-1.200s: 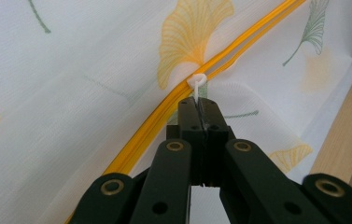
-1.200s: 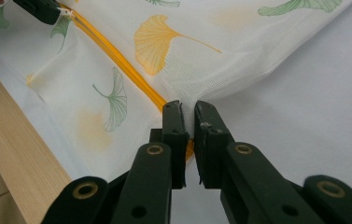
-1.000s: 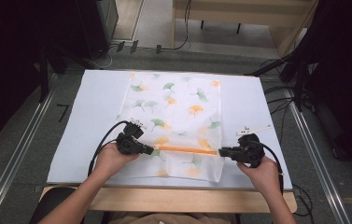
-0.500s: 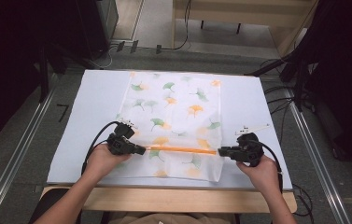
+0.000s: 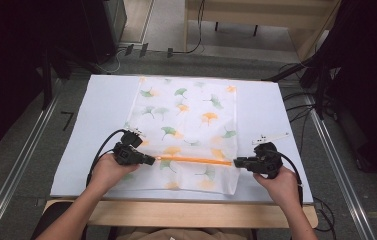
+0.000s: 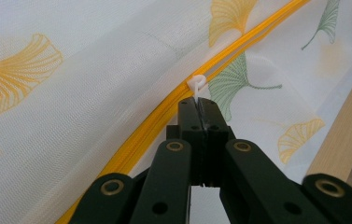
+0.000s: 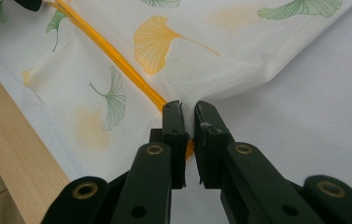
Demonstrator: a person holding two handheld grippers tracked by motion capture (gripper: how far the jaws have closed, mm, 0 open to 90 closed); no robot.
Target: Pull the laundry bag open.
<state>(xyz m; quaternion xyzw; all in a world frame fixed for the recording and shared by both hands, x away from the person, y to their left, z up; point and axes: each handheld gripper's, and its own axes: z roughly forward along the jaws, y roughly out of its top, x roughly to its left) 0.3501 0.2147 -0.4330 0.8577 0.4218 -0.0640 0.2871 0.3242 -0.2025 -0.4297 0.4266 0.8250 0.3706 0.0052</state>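
A white mesh bag printed with green and orange ginkgo leaves lies flat on the white mat. An orange zipper runs across its near part. My left gripper sits at the zipper's left end; in the left gripper view the gripper is shut on the small white zipper pull. My right gripper is at the zipper's right end. In the right gripper view the gripper pinches the bag's edge where the orange zipper ends.
The white mat covers the table, with a wooden front edge near the person. Metal rails flank both sides. Cables lie off the right side, and each gripper trails a black cable.
My left gripper has shifted a little to the left along the zipper line, still shut on the pull. The right gripper has stayed where it was.
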